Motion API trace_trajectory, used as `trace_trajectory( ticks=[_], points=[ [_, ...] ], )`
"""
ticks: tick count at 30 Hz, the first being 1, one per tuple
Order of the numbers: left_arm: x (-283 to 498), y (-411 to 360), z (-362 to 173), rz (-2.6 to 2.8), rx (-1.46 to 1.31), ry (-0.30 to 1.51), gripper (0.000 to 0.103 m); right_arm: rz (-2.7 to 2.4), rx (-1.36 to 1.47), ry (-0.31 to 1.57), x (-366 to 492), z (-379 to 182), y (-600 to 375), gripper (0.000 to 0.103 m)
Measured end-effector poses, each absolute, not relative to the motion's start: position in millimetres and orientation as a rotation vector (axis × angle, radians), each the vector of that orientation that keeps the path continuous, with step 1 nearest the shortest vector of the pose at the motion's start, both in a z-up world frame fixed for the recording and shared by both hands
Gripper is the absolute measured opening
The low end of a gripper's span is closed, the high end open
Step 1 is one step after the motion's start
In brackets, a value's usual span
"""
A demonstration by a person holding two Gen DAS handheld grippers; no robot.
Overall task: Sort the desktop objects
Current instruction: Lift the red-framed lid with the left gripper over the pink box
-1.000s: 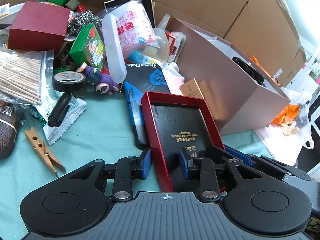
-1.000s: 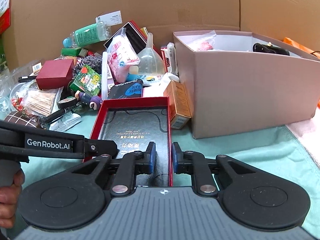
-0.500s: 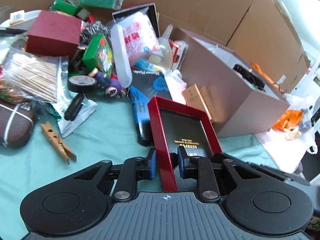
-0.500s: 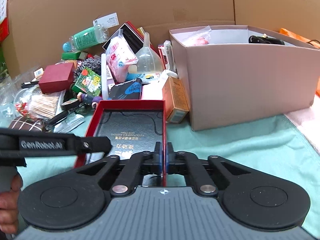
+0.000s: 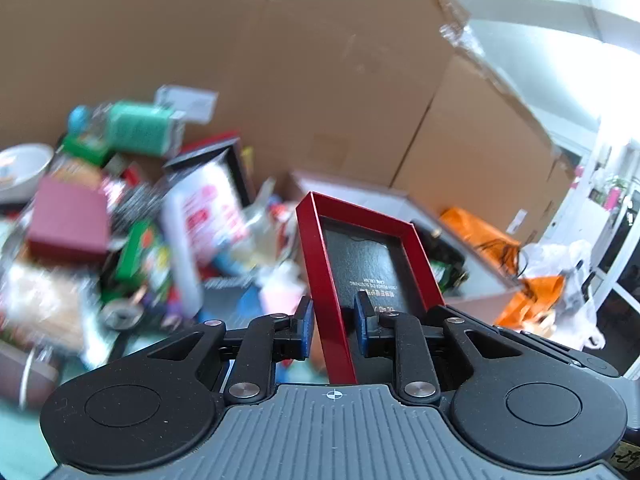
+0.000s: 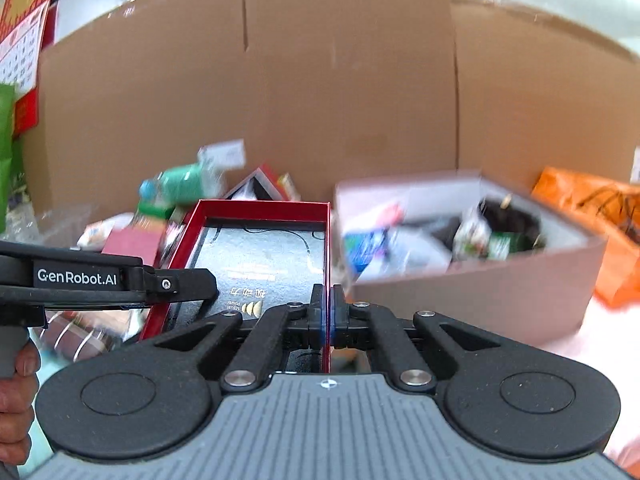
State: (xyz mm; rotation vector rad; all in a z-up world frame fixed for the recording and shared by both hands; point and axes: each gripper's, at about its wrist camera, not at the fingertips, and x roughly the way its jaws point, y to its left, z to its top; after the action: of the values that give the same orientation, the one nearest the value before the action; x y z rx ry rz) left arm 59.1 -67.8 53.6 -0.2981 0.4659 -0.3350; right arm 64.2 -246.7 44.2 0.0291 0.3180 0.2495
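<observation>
A shallow red box (image 5: 360,264) with a black printed insert hangs in the air, level with the pile behind it. My left gripper (image 5: 334,320) is shut on its left wall, one blue pad on each side. In the right wrist view the same red box (image 6: 260,248) fills the centre, and my right gripper (image 6: 329,312) is shut tight on its thin right wall. The left gripper (image 6: 188,286) reaches in from the left edge onto the opposite wall. The box's underside is hidden.
An open beige carton (image 6: 480,292) with several items inside stands to the right. A blurred pile with a green bottle (image 5: 136,128) and a maroon box (image 5: 68,220) lies to the left. Cardboard walls (image 6: 340,100) stand behind, an orange bag (image 6: 592,200) far right. A hand (image 6: 16,400) holds the left grip.
Both grippers closed on the red box's side walls, then lifted it off the green cloth. Both views have swung upward and the background is now blurred.
</observation>
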Motion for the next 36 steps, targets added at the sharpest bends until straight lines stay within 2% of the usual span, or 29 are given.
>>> trace_trajectory(
  ticks=[11, 28, 36],
  points=[
    [133.9, -122.3, 76.5, -0.436, -0.312, 0.456, 0.018, 0.138, 0.022, 0.284, 121.4, 70.6, -294.6, 0.003],
    [270.2, -175.3, 44.9, -0.477, -0.352, 0.658, 0.022, 0.068, 0.002, 0.481, 251.4, 56.2, -336.8, 0.005],
    [306.0, -195.1, 39.2, -0.451, -0.275, 0.718, 0.026, 0.043, -0.013, 0.564, 295.0, 46.2, -340.7, 0.006]
  ],
)
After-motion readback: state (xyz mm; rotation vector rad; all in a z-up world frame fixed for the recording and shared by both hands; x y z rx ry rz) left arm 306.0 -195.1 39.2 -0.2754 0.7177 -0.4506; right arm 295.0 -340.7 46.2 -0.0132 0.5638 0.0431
